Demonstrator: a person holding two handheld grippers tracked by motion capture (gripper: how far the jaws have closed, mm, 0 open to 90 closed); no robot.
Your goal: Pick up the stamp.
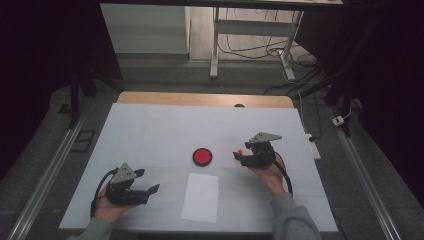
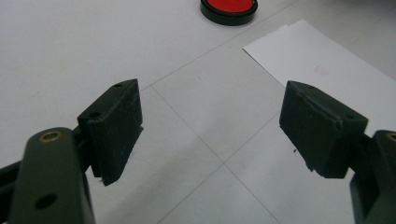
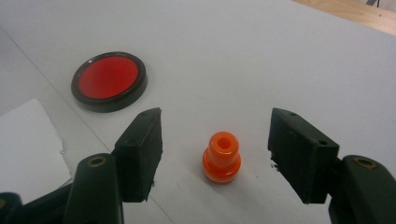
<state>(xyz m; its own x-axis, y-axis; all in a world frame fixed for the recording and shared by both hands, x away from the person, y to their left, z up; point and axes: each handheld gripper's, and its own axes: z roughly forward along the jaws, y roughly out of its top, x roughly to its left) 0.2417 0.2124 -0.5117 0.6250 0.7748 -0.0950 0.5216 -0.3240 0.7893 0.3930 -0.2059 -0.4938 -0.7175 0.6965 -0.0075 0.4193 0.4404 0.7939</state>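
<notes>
A small orange peg-shaped piece (image 3: 221, 157) with a hole in its top stands upright on the white table, and it shows as a red-orange dot (image 1: 240, 152) from above. My right gripper (image 3: 215, 149) straddles it, jaws apart on either side, the pads clear of it. That gripper (image 1: 239, 155) sits right of centre in a hand. A round red disc in a black rim (image 1: 202, 156) lies at the table's middle (image 3: 109, 80). My left gripper (image 1: 150, 182) rests open near the front left, its jaws (image 2: 210, 126) wide over bare table. A white paper sheet (image 1: 201, 197) lies between the hands.
The white table top (image 1: 165, 130) has a wooden strip along its far edge (image 1: 200, 98). Beyond it stand a desk frame and loose cables (image 1: 260, 47) on the floor. A power strip (image 1: 314, 149) lies at the table's right edge. Metal rails run along both sides.
</notes>
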